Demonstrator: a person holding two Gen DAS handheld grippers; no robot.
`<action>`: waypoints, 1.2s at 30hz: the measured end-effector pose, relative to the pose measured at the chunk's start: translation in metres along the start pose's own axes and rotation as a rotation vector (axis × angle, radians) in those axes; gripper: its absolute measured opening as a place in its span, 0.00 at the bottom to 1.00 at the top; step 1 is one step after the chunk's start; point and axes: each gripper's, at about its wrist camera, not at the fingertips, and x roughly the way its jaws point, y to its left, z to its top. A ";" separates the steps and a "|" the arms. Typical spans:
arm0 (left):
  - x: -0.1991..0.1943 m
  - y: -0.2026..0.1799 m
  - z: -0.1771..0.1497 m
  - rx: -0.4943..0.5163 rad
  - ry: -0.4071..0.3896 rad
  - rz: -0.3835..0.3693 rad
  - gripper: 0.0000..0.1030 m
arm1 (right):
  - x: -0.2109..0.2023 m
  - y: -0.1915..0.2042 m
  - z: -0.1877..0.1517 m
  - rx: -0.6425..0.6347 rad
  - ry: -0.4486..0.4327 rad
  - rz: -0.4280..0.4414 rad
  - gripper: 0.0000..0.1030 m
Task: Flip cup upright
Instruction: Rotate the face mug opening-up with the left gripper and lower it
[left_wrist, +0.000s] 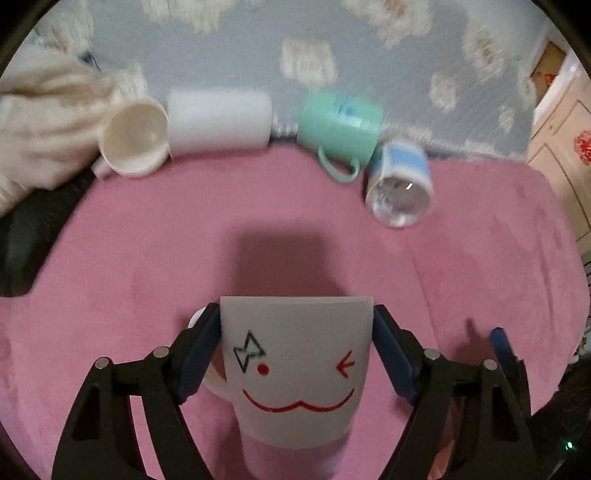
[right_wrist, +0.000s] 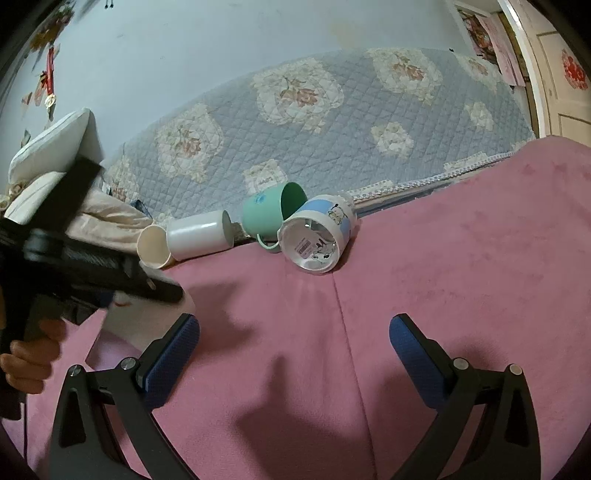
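My left gripper (left_wrist: 295, 343) is shut on a white mug with a drawn smiley face (left_wrist: 295, 369), its blue pads pressing both sides near the rim. The mug stands upright over the pink blanket (left_wrist: 480, 258); its handle shows at the left behind the left finger. My right gripper (right_wrist: 295, 350) is open and empty above the pink blanket (right_wrist: 461, 258). In the right wrist view the left gripper's black body (right_wrist: 74, 266) and the hand holding it are at the left; the mug is mostly hidden behind it.
Several cups lie on their sides at the blanket's far edge: a cream cup (left_wrist: 133, 136) (right_wrist: 153, 245), a white cylinder cup (left_wrist: 218, 120) (right_wrist: 199, 234), a green mug (left_wrist: 340, 129) (right_wrist: 273, 210), and a blue-and-white cup (left_wrist: 400, 184) (right_wrist: 317, 232). A quilted blue bedspread (right_wrist: 332, 122) lies behind.
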 end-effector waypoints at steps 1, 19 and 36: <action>-0.010 0.000 -0.002 0.005 -0.030 0.001 0.76 | 0.000 0.002 0.000 -0.007 0.000 -0.001 1.00; -0.072 -0.021 -0.058 0.185 -0.412 0.197 0.76 | 0.000 0.005 -0.001 -0.014 -0.002 -0.005 1.00; -0.053 -0.014 -0.090 0.195 -0.557 0.208 0.83 | 0.001 0.009 -0.003 -0.041 -0.004 -0.018 1.00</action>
